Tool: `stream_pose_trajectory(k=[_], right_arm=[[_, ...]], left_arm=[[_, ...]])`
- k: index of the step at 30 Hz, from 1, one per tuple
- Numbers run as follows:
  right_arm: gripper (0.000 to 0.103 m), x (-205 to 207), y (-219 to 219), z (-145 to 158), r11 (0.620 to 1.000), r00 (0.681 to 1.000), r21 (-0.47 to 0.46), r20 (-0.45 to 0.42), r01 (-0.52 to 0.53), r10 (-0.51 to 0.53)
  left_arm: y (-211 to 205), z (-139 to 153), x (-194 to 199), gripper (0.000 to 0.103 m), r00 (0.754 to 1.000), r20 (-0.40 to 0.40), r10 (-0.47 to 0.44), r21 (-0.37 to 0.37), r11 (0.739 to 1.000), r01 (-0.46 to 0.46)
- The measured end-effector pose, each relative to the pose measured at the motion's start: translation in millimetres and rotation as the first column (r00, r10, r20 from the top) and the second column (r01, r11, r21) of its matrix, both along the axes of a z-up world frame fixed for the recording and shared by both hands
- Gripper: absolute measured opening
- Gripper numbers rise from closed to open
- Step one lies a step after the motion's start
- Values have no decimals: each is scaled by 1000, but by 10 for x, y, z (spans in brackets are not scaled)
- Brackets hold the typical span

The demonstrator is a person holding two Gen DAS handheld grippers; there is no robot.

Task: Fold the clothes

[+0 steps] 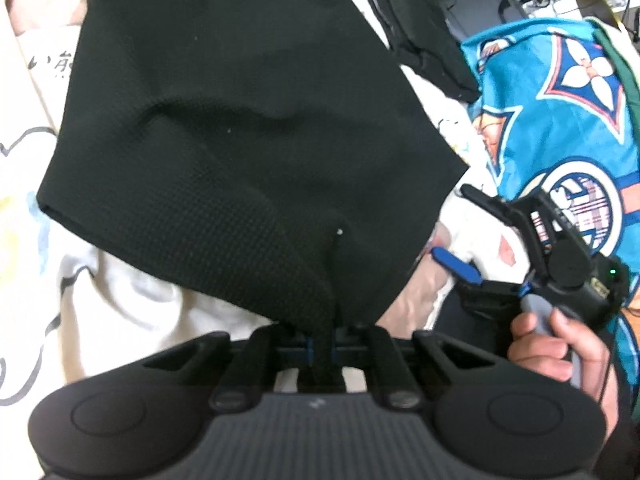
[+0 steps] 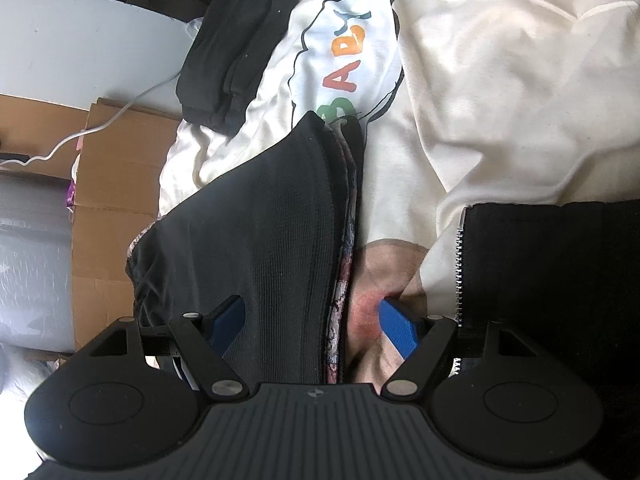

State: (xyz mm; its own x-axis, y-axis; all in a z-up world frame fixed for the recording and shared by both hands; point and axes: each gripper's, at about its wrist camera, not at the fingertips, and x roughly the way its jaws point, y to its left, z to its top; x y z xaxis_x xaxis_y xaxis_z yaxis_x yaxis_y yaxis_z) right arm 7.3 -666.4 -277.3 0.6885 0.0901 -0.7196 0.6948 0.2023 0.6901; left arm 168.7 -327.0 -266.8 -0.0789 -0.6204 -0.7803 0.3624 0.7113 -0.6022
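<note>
Partly hidden: left gripper [image 1: 322,344] jaws inside black garment [image 1: 224,128].

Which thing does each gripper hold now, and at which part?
The left gripper pinches the black garment at a bunched edge. The right gripper stands open with the garment's edge between its fingers, not gripped.

Looked like somebody's bedroom: a cream cartoon-print bedsheet [image 2: 500,92] covered the bed, a blue patterned blanket [image 1: 560,120] was bunched at 3 o'clock, and cardboard boxes [image 2: 116,208] were stacked at 9 o'clock.
</note>
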Motion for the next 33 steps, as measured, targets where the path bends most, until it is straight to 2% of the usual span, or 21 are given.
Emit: stream_pose_trajectory(k=[10,13,16,19,22,26,33], right_arm=[[80,3,-20,80,999,1000,-47,11,-1,1],[80,37,-7,152,995,999,-94,5,-32,32],[80,68,-8,169,994,998,-87,7,-63,64],[80,156,-11,203,984,992,-126,-35,-126,122],[80,234,-21,204,971,981,-148,-71,-189,180],[80,337,-5,117,955,959,-115,-99,-275,264],[80,518,176,143,900,908,-126,-105,-418,406]], left_arm=[[365,154,48,5,1000,22,13,32,999,-14],[549,184,70,5,999,26,26,46,999,-27],[719,215,96,5,999,30,35,58,998,-37],[883,261,126,5,999,36,41,69,997,-43],[1024,318,154,5,998,45,42,80,996,-45],[1195,384,177,5,998,51,49,89,995,-53],[1415,437,177,5,996,54,69,91,993,-74]])
